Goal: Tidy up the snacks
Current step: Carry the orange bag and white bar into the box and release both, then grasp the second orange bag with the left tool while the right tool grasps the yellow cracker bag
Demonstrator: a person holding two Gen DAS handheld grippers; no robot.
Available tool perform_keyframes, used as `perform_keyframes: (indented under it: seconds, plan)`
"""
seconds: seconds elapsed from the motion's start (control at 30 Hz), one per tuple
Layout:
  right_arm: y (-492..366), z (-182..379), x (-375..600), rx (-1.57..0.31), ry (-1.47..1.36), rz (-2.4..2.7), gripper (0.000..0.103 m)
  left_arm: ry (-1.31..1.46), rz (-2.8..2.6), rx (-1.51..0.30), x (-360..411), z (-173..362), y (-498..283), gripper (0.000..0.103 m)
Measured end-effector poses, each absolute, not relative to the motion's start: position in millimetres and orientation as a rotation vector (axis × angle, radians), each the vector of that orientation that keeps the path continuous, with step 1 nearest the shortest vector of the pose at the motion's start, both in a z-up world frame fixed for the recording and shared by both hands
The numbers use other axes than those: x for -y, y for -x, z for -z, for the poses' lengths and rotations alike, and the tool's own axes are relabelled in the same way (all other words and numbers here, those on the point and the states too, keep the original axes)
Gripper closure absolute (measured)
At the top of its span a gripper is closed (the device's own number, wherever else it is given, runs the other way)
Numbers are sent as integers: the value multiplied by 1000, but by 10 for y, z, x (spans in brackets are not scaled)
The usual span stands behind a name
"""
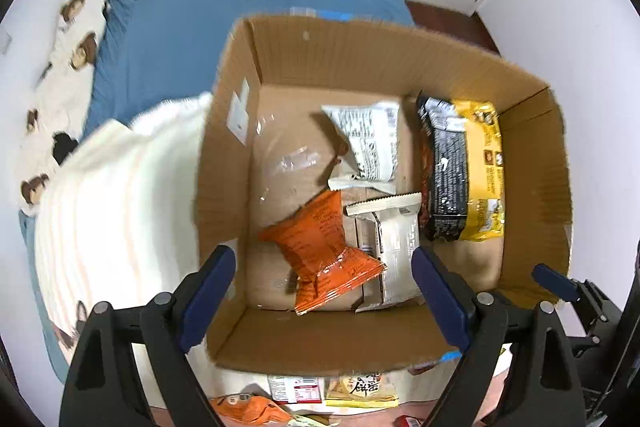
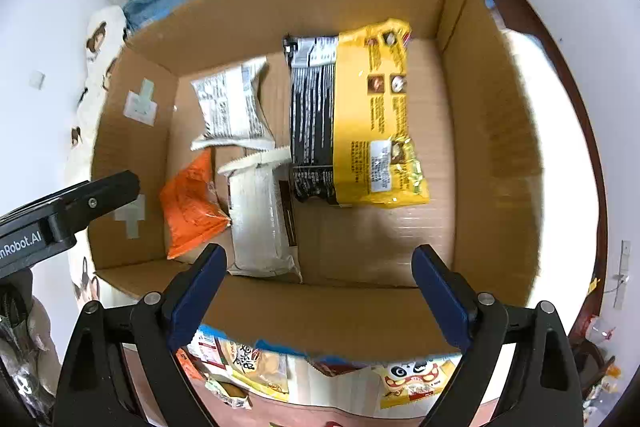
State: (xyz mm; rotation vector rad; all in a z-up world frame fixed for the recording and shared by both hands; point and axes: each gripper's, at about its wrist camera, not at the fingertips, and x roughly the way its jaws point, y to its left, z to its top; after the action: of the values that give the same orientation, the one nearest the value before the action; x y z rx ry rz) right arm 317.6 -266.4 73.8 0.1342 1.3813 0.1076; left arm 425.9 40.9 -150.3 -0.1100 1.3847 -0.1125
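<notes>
Both grippers, the left gripper (image 1: 324, 285) and the right gripper (image 2: 320, 283), are hovering wide open over the cardboard box (image 2: 492, 131), holding nothing. Inside it 4 snacks are lying: yellow-black packet (image 2: 360, 119), orange bag (image 2: 192, 207), white wrapper (image 2: 260, 223) and printed white pouch (image 2: 230, 105)

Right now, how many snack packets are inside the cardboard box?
4. The yellow-and-black packet lies on the right, the white printed packet at the back, the orange packet front left, and the plain white packet beside it. Smaller ones underneath could be hidden.
</notes>
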Motion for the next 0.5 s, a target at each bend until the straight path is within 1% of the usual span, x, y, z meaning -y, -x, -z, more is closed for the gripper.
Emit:
perform_keyframes:
  seconds: [0.23, 0.33, 0.5]
  plan:
    - [-2883, -1184, 2547, -1226, -113, -88, 7, 55, 87, -1160, -412, 966, -3896, 13]
    - [-2697, -1423, 2564, -1166, -118, -99, 7, 65, 90, -1094, -460, 750, -3690, 13]
    - [-2387, -1612, 2472, -1090, -117, -125, 7, 73, 101, -1024, -495, 535, -3329, 13]
